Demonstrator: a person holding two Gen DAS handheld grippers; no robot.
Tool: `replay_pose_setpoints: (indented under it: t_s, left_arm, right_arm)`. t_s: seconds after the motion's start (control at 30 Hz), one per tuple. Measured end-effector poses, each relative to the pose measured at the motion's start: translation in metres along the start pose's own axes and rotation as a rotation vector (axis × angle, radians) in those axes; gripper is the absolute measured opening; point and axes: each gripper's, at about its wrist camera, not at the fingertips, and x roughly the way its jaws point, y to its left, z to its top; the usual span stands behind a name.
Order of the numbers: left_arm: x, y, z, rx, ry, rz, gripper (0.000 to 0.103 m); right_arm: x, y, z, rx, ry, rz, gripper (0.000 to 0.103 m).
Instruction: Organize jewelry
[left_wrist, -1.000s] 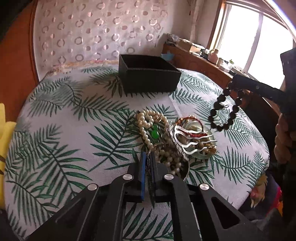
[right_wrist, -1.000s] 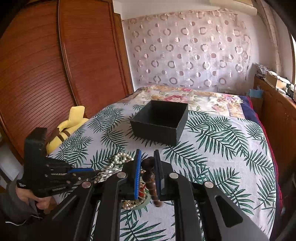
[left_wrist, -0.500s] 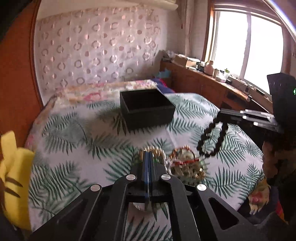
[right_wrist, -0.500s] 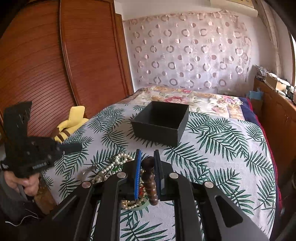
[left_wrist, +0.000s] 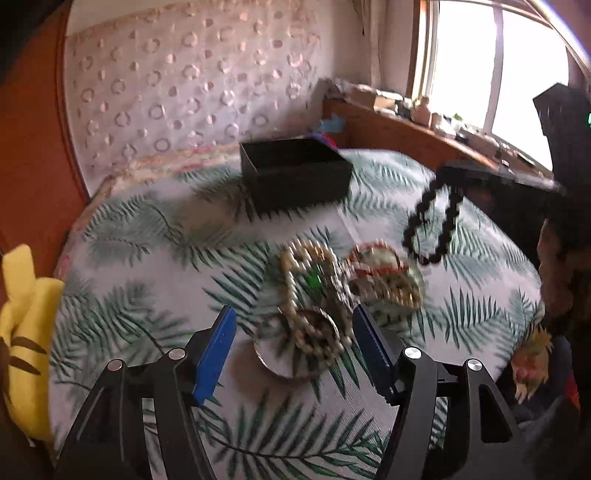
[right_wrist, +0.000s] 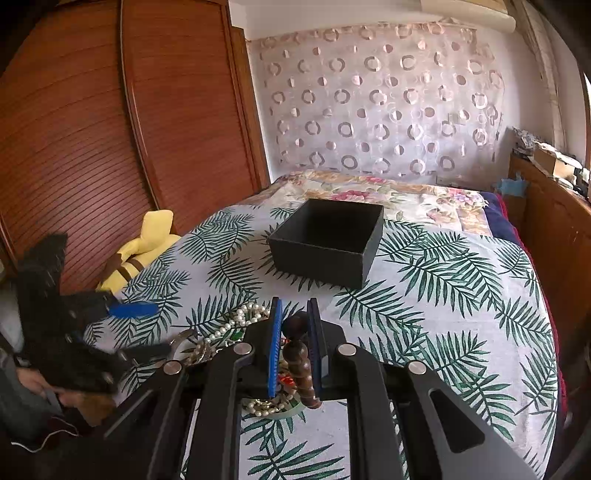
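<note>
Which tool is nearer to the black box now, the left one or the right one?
Right, by a small margin, I judge. The right tool, shut on the dark bead bracelet, hangs just short of the black box. The left tool hangs open farther back, over the jewelry pile.

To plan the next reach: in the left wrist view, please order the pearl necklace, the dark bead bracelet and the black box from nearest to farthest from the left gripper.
From the left gripper:
1. Pearl necklace, just ahead.
2. Dark bead bracelet, hanging to the right.
3. Black box, far back on the bed.

Window (left_wrist: 495, 66) glare, motion blur, fisheye edges
</note>
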Motion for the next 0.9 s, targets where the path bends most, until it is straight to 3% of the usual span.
replay_pose_setpoints:
  t_s: [0.13,0.3,0.33,0.37,0.43,0.9]
  left_arm:
    - [0.023,-0.003,-0.007,0.001,0.057,0.003,0.063]
    - [0.028,-0.001,-0.009,0.008,0.055,0.024,0.056]
    - [0.025,-0.001,-0.009,0.009,0.044,0.002,0.02]
    - [0.023,0.0,-0.009,0.001,0.049,-0.037,0.004]
    - [0.021,0.003,-0.006,-0.019,0.046,0.003,0.005]
    - [0.021,0.013,-0.01,-0.022,0.064,0.006,0.005]
  right_arm:
    - [-0.005,0.003,0.003,-0.007,-0.014,0.001,0.015]
    - [-0.01,0.005,0.005,-0.011,-0.029,0.004,0.015]
    - [-0.01,0.005,0.005,-0.011,-0.031,0.005,0.015]
    - [-0.011,0.005,0.006,-0.011,-0.032,0.006,0.015]
    - [-0.011,0.006,0.008,-0.013,-0.037,0.008,0.015]
    - [-0.001,0.008,0.004,-0.011,-0.022,0.017,0.015]
